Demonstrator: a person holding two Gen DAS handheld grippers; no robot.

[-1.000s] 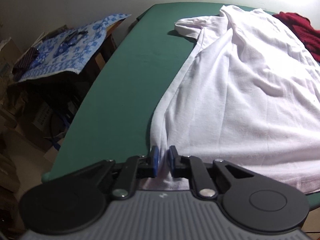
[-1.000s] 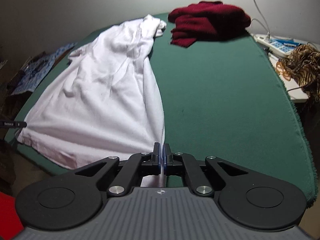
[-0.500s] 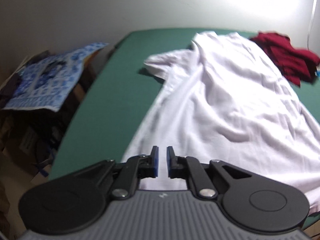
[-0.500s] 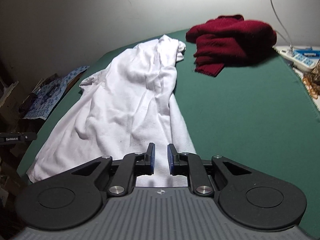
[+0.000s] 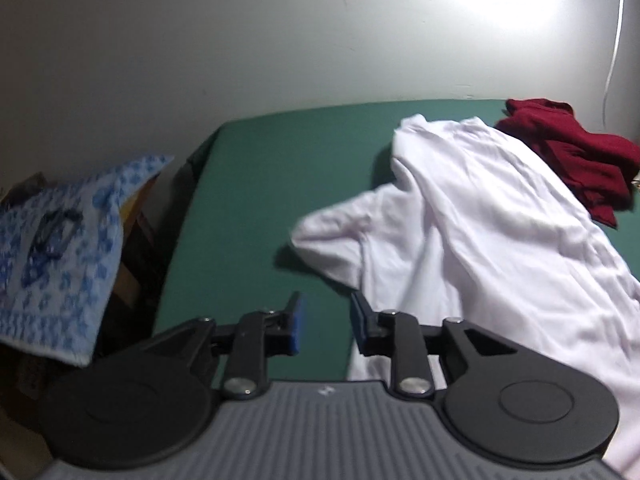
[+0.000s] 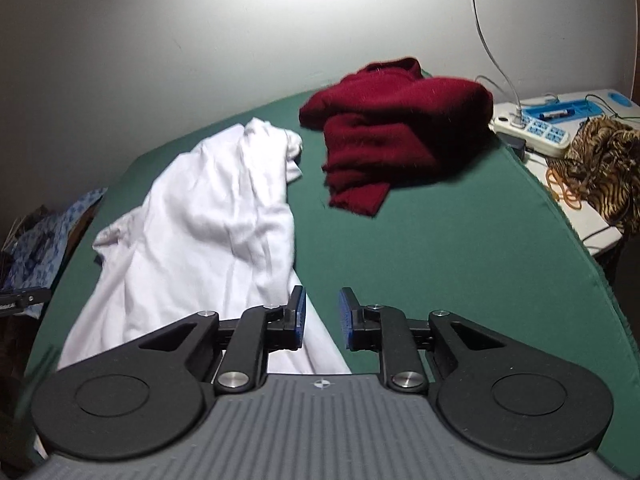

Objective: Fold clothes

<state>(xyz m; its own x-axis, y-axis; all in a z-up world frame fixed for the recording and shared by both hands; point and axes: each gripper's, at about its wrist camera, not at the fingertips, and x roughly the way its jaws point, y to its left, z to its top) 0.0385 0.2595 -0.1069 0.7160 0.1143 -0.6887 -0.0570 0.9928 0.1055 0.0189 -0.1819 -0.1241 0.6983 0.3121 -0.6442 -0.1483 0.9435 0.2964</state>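
Inspecting both wrist views, I find the left gripper (image 5: pixel 324 326) with its jaws opening, a modest gap between the blue pads and nothing in it but green table (image 5: pixel 248 184). The right gripper (image 6: pixel 322 316) is likewise opening and empty; the shirt's edge shows beyond the gap, but neither pad presses on it.

The white shirt (image 5: pixel 480 240) lies rumpled across the centre and right of the left view, one sleeve (image 5: pixel 332 236) spread toward frame centre. In the right view it fills the left half, running from lower left up toward the red garment (image 6: pixel 396 128), which sits apart at upper centre.

I judge the shirt light, thin and limp: it will sag, bunch and drag on the table cover, and a pinch may catch one layer or two. It is not fragile. I would take hold at a firm edge, the hem corners near the bottom of each frame or the shoulder seams, not the loose middle. Folding is not yet begun.
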